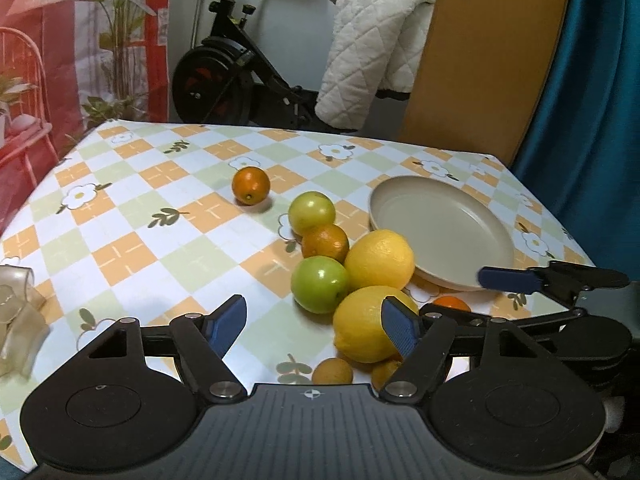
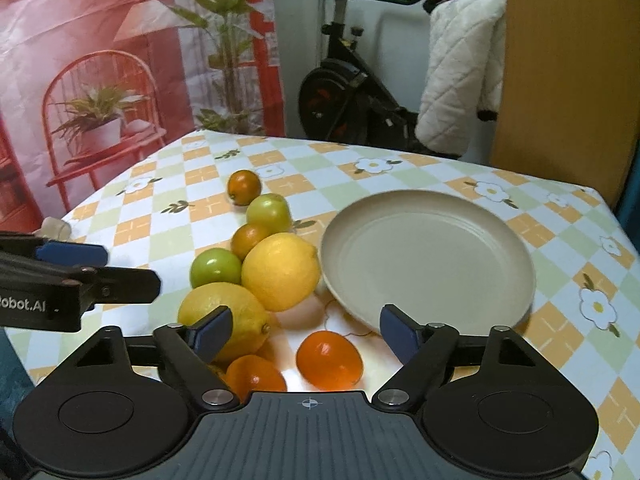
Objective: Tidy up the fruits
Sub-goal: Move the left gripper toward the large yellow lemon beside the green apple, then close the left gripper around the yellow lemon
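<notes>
On checked tablecloth [image 2: 560, 248], ahead of both tongs: fruit heap beside empty beige plate [image 2: 428, 256]; no fruit on plate yet, so sorting judged barely begun.

Right gripper [image 2: 306, 334]: jaws partly open, gripping nothing; bright orange [image 2: 330, 360] lying between the pads, not touched on either side; second orange [image 2: 256, 378] just left of it, near the left pad; near lemon [image 2: 224, 316] behind left pad; plate rim just beyond right pad.

Left gripper [image 1: 314, 330]: jaws partly open, empty; bare cloth between pads; near lemon [image 1: 360, 324] partly behind its right pad, contact not certain; green apple [image 1: 320, 284] just ahead; two small brownish fruits [image 1: 332, 372] close under the jaws.

Further ahead: far lemon [image 2: 280, 270] touching plate edge; small orange [image 2: 250, 240], second green fruit [image 2: 269, 212], lone orange [image 2: 244, 186] well apart from heap.

Step in hand, as judged: right tongs lined up on bright orange for pick.

Next move calls for: closing squarely across the orange's middle; gentle squeeze, round skin likely to slip; lift clear of plate rim, then release inside plate; risk of nudging neighbouring orange and lemon into a roll.
</notes>
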### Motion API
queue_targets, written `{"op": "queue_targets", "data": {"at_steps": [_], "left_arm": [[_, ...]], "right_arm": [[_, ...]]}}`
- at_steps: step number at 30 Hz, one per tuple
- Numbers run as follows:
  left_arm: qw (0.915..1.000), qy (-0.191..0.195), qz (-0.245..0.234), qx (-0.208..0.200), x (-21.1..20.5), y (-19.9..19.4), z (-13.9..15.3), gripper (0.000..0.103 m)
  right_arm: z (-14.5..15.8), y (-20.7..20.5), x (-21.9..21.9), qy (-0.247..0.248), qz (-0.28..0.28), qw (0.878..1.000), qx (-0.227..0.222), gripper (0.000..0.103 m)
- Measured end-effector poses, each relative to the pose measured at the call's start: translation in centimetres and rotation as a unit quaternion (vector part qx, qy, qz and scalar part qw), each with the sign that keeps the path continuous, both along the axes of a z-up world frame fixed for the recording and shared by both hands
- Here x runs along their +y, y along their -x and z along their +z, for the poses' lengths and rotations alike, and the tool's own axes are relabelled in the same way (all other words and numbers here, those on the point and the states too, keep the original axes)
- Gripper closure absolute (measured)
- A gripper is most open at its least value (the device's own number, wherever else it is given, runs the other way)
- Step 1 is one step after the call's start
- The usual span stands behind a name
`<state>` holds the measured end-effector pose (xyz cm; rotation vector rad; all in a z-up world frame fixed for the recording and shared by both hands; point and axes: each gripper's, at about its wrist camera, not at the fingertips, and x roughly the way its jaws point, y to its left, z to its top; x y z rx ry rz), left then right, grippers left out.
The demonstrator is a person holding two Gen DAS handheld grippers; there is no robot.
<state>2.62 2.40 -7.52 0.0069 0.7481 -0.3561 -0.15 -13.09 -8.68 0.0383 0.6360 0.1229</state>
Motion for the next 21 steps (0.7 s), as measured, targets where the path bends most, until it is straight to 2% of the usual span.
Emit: {"op": "queue_targets", "data": {"at_steps": [8, 21], "left_arm": [[0.999, 0.034, -0.007, 0.028, 0.2, -1.2, -0.3, 0.034], [0.9954, 0.054, -0.032, 0.073, -1.1, -2.8, -2.4, 0.034]], "right_arm": [[-0.3, -0.3, 1.3, -0.006, 0.066, 0.998, 0.008, 0.035], [-1.8, -1.6, 1.8, -0.041, 0.094, 0.994, 0.022, 0.041]]}}
